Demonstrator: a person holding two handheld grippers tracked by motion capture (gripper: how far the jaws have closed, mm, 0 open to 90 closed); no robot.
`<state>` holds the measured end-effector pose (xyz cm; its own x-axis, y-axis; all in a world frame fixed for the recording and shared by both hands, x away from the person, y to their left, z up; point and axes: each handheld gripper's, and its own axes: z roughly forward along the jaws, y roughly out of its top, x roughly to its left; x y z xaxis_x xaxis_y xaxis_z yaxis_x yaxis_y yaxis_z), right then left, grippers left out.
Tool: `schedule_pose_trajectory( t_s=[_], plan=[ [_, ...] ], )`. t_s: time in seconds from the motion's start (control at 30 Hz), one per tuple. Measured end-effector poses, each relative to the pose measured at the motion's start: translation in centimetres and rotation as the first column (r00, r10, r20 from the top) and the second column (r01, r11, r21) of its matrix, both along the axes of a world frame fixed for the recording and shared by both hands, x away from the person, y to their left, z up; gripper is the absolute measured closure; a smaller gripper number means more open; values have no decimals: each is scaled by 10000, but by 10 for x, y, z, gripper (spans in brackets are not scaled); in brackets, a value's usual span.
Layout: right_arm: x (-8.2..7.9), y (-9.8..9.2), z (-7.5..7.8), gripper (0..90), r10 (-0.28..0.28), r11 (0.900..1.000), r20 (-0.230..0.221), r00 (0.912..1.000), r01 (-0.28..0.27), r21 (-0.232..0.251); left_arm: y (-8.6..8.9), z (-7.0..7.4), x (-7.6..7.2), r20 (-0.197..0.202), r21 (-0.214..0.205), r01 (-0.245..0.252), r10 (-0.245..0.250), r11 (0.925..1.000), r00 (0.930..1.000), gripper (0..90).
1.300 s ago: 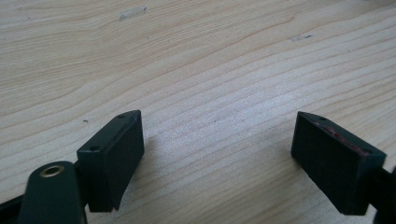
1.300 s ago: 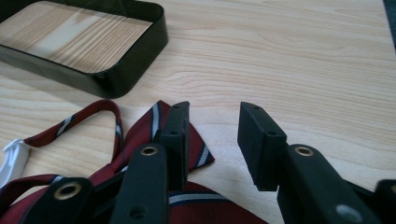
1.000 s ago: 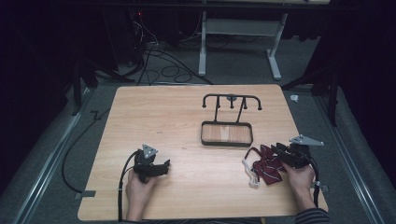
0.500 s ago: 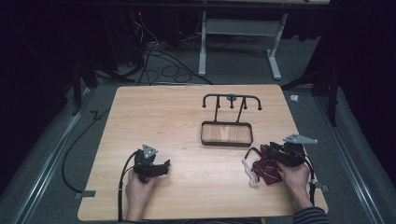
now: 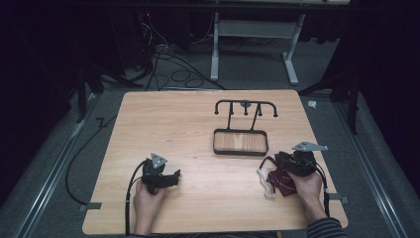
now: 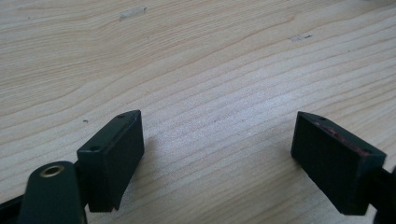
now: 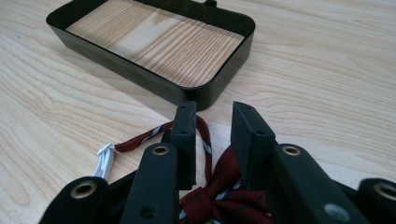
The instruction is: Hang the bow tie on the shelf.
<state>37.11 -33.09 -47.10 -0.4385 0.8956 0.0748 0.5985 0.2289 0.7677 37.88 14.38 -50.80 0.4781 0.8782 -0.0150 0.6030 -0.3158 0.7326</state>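
A dark red striped bow tie (image 5: 278,179) lies on the wooden table (image 5: 198,124) near the front right, its strap ending in a white clasp (image 5: 265,181). My right gripper (image 5: 279,158) is over it, held by a hand. In the right gripper view the jaws (image 7: 215,116) stand a narrow gap apart, with the bow tie (image 7: 224,198) low between them and the strap (image 7: 140,140) running behind the left jaw to the clasp (image 7: 103,158). My left gripper (image 5: 174,176) rests at the front left, open (image 6: 219,154) over bare wood.
A black shallow tray (image 5: 240,152) sits just beyond the bow tie and close ahead of the right jaws (image 7: 154,79). A black hook rail (image 5: 245,103) rises behind it. Cables trail from both grippers, and the table's front edge is near both hands.
My right gripper has shifted left, coming over the bow tie. The bow tie has barely moved. The left gripper has stayed where it was.
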Motion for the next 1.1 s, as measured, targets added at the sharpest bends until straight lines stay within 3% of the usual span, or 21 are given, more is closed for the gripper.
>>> schedule_pose_trajectory(
  t_s=[0.57, 1.1],
  plan=[
    [17, 13, -13, 724, 220, 9994, -572, 9981, -235, -247, 0, 0, 0, 0, 1, 1, -1, 10000, 10000, 175],
    [23, 15, -23, 756, 261, 9982, -974, 9949, -313, -518, 0, 0, 0, 0, 4, 2, -2, 10000, 10000, 175]
  ],
)
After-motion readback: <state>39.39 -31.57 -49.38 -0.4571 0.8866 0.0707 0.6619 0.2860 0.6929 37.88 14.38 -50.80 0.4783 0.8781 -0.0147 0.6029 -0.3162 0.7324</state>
